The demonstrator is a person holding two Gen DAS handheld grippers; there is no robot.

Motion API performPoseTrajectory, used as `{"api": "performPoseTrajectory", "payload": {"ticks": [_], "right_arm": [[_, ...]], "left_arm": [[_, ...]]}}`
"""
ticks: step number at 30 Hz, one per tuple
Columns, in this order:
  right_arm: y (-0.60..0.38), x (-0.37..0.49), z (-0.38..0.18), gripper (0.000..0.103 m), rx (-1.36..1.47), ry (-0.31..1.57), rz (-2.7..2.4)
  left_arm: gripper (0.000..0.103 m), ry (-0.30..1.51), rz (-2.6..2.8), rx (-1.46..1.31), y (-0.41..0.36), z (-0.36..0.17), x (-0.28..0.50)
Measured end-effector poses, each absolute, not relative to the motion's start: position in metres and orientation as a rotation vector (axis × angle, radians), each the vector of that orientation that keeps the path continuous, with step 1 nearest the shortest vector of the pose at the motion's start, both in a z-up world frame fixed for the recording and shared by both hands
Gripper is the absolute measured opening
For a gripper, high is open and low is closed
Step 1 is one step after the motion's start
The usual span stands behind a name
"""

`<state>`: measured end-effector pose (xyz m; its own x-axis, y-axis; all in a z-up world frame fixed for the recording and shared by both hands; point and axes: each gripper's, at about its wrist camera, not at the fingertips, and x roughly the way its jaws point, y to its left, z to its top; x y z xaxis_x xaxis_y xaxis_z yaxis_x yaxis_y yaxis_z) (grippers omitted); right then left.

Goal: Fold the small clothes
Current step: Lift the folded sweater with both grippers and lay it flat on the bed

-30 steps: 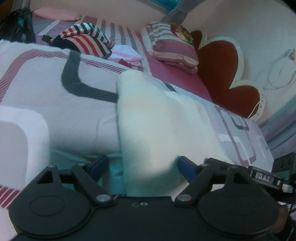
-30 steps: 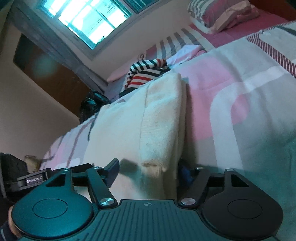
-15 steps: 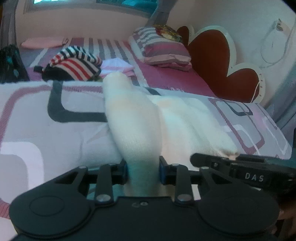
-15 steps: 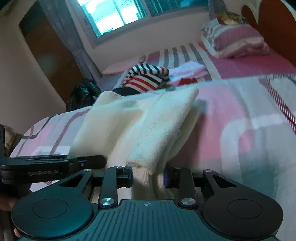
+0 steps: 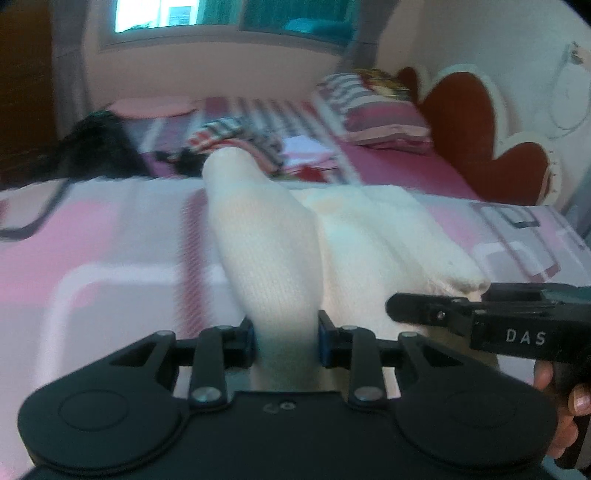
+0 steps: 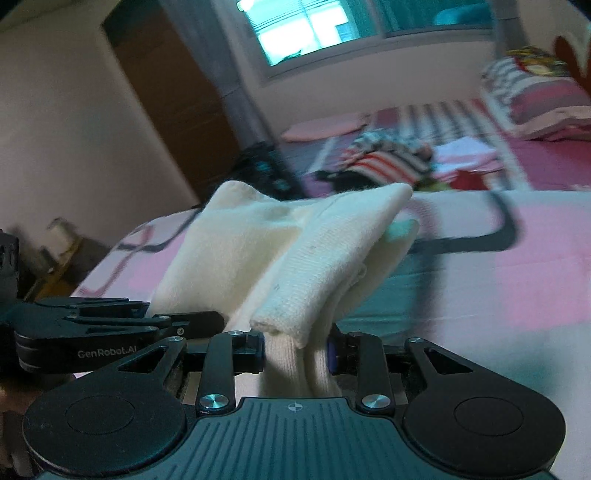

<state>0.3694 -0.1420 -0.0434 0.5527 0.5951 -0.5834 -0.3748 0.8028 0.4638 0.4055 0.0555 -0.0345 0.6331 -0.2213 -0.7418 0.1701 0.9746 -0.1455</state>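
Both tongs have closed on the cream knit garment (image 5: 280, 266) and lifted it since a second ago, when their jaws stood wide at its near edge and it lay flat on the bed. Left tongs (image 5: 286, 341) now clamp one bunched end of the fabric between the blue pads, and the cloth rises from them in a thick roll. Right tongs (image 6: 297, 350) pinch the other end, where a folded ribbed cuff droops over the pads. In the left wrist view the right tongs' dark body reaches in from the right edge, held by a hand (image 5: 565, 406) low in the corner; in the right wrist view the left tongs' body shows at the left edge, just beside the cloth. Between the two grips the garment sags in a shallow trough above the pink and white quilt (image 5: 110, 258) of the bed. Farther off lie a striped heap of clothes (image 6: 388, 158), a striped pillow (image 5: 373, 114) beside the red headboard (image 5: 461, 136), and a bright window (image 6: 295, 33) on the far wall.
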Motion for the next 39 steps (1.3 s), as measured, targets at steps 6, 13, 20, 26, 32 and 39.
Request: {"api": "performPoseTrajectory", "payload": {"ticks": [6, 13, 20, 26, 32, 39], "right_arm": [[-0.062, 0.360, -0.067, 0.029, 0.337, 0.860, 0.681], [-0.053, 0.374, -0.125, 0.035, 0.501, 0.960, 0.643], [-0.069, 0.373, -0.110, 0.037, 0.443, 0.927, 0.642], [-0.058, 0.361, -0.064, 0.037, 0.220, 0.727, 0.617], [-0.011, 0.377, -0.097, 0.032, -0.024, 0.849, 0.608], [-0.003, 0.369, -0.099, 0.034, -0.148, 0.816, 0.599]], "left_arm": [[0.029, 0.908, -0.139, -0.068, 0.121, -0.046, 0.381], [0.075, 0.929, -0.049, -0.071, 0.144, -0.070, 0.377], [0.031, 0.795, -0.043, -0.005, 0.167, -0.046, 0.349], [0.027, 0.778, -0.102, 0.026, 0.155, -0.034, 0.371], [0.023, 0.867, -0.159, -0.049, 0.144, -0.067, 0.392], [0.023, 0.829, -0.194, -0.108, 0.152, -0.060, 0.363]]}}
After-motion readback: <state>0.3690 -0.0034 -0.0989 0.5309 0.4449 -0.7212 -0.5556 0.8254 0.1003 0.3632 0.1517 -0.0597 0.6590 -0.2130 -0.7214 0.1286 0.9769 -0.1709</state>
